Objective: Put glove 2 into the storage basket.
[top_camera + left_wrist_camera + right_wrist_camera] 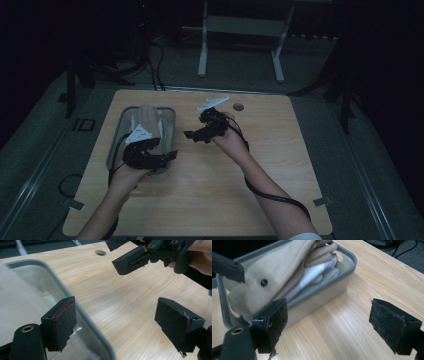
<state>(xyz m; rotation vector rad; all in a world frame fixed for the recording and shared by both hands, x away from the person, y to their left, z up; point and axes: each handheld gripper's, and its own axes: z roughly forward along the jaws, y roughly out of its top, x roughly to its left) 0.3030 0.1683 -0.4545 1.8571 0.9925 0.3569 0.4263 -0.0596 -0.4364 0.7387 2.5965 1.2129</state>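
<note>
A grey bin (pixel 171 113) stands on the left half of the wooden table (pixel 280 150), with a folded beige cloth (pixel 147 118) heaped inside. In the right gripper view the cloth (pixel 262 290) shows a dark button, white layers between its folds, and rises above the bin's wall (pixel 322 297). My left gripper (pixel 159 159) hovers at the bin's near right corner, open and holding nothing; one jaw is over the bin's rim (pixel 57 282), the other over bare wood. My right gripper (pixel 196 127) is open just right of the bin, facing it, nothing between its jaws.
A round cable hole (pixel 238 106) sits near the table's far edge. A white frame with two legs (pixel 202 50) and dark cables (pixel 157 65) are on the floor behind. The right gripper's cable (pixel 272 195) trails across the near right of the table.
</note>
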